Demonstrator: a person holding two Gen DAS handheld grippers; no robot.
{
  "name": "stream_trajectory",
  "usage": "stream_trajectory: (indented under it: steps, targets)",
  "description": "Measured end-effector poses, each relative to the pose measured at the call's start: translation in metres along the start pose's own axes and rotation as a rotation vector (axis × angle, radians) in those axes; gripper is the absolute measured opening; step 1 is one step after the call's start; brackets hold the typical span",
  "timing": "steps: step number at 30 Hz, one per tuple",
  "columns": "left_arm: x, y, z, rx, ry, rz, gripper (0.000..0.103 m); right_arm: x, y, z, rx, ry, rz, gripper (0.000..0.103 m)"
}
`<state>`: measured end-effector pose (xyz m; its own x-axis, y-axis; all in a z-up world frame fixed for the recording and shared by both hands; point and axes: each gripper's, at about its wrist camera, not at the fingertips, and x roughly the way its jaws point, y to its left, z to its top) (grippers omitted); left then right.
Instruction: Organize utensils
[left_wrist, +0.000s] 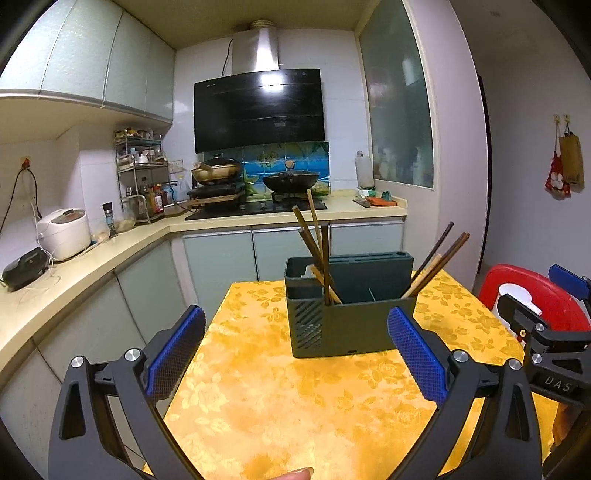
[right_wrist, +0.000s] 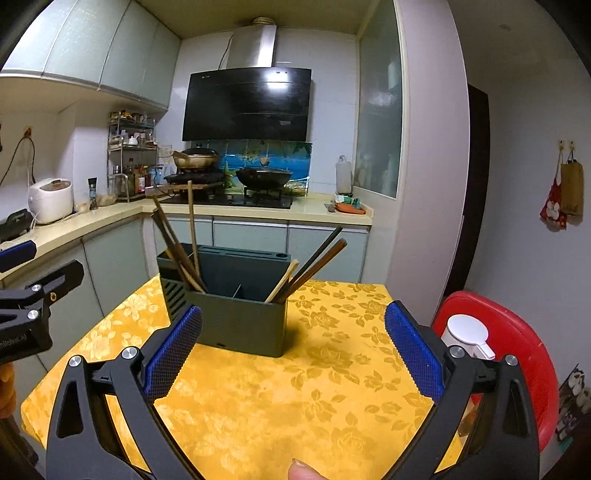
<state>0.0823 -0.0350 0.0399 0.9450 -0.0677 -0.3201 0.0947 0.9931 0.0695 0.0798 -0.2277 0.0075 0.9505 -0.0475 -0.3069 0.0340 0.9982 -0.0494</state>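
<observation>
A dark green utensil holder (left_wrist: 347, 325) stands on the yellow flowered tablecloth (left_wrist: 280, 398); it also shows in the right wrist view (right_wrist: 236, 317). Several brown chopsticks (left_wrist: 314, 251) lean in its left compartment and several more chopsticks (left_wrist: 436, 266) lean out of its right compartment. In the right wrist view the left chopsticks (right_wrist: 177, 243) and the right chopsticks (right_wrist: 314, 262) stand the same way. My left gripper (left_wrist: 295, 325) is open and empty, short of the holder. My right gripper (right_wrist: 293, 325) is open and empty, also short of the holder.
A red plastic stool (right_wrist: 517, 354) with a white object on it stands right of the table. Behind the table runs a kitchen counter (left_wrist: 110, 258) with a rice cooker (left_wrist: 64, 238), a spice rack and a stove with pans (left_wrist: 290, 181). The right gripper's body (left_wrist: 546, 325) shows at the left view's right edge.
</observation>
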Motion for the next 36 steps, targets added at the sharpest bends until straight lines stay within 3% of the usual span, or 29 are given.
stream_trajectory:
  steps: [12,36]
  targets:
    - [-0.004,0.007,-0.023,-0.016,-0.008,-0.009,0.096,-0.006,0.003,-0.011,0.036,0.007,0.030,0.096]
    - [0.018,0.001,-0.047,-0.011,0.066,-0.022,0.096,0.009,0.008,-0.025,0.043,0.062,0.041,0.096]
